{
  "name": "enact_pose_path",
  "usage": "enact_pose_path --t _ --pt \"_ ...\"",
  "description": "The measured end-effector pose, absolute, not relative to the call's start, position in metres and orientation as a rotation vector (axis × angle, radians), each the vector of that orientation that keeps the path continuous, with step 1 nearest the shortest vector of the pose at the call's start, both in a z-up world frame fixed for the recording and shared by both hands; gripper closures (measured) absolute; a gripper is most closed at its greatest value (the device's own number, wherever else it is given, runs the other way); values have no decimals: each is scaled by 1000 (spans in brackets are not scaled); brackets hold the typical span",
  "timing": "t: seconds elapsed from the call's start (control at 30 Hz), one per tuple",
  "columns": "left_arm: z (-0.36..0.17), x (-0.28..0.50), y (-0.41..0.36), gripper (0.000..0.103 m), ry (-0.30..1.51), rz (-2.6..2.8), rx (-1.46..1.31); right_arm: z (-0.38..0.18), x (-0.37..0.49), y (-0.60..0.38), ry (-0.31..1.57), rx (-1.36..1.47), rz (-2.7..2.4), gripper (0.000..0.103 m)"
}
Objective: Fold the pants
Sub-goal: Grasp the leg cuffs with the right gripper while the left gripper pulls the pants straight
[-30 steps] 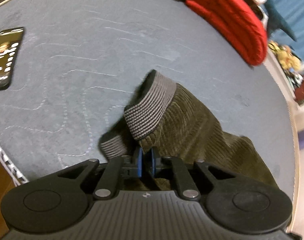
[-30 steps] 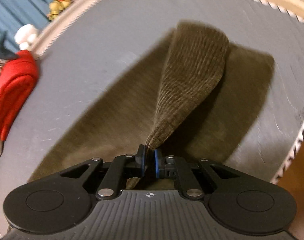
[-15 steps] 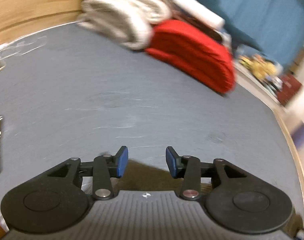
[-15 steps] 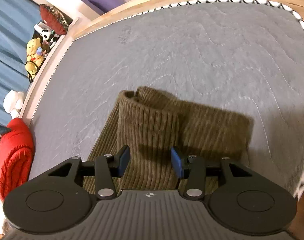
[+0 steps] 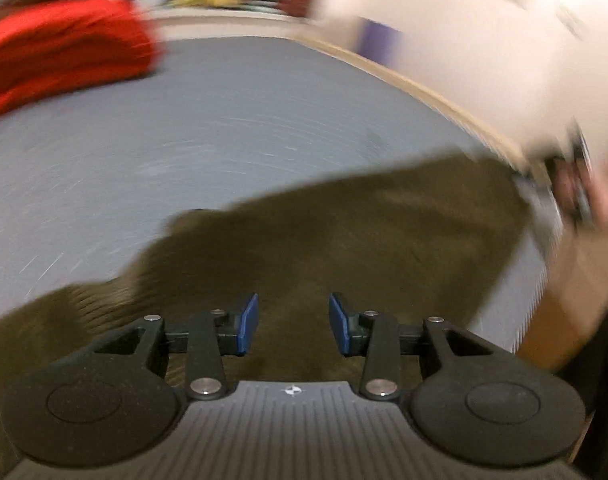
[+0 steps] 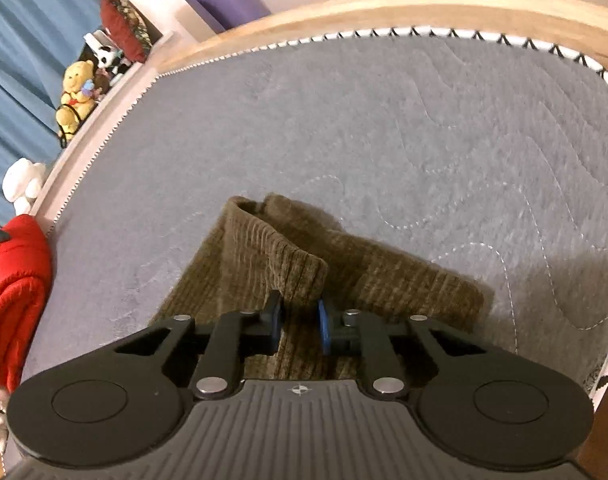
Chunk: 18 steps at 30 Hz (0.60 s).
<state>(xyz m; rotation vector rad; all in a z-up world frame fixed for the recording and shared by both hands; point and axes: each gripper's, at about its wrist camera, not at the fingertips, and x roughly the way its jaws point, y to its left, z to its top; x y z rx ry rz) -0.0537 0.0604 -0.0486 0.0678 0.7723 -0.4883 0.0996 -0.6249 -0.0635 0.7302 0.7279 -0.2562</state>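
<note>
Over pants [image 5: 344, 240], left claw [image 5: 293, 324] now swung rightward.

A home bedroom. Quilted grey mattress [image 6: 384, 128] in a wooden frame [image 6: 384, 6]. Plush toys [image 6: 77, 92] and blue curtains [image 6: 19, 56] along its left edge.

Grey quilted mattress [image 6: 384, 128] carries olive corduroy pants [image 6: 263, 248] and red blanket [image 6: 11, 292].

The pants [image 6: 304, 264] lie folded on the mattress [image 6: 344, 120], with the blanket [image 6: 11, 292] far to their left.
</note>
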Motion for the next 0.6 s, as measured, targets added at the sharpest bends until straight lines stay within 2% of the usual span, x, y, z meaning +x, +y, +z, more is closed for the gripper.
enact_pose_path --t 0.17,0.37,0.47,0.6 --pt "-90 -65 13 60 818 -617 277 -35 86 -623 645 726 -231 87" --pt "-127 -60 -1 60 895 -603 420 -25 73 -628 637 744 -222 87" --pt "-121 -57 -1 95 898 -596 419 -30 72 -634 654 757 -226 87" --pt "-87 -61 4 97 830 -619 451 -30 69 -638 663 768 -218 87"
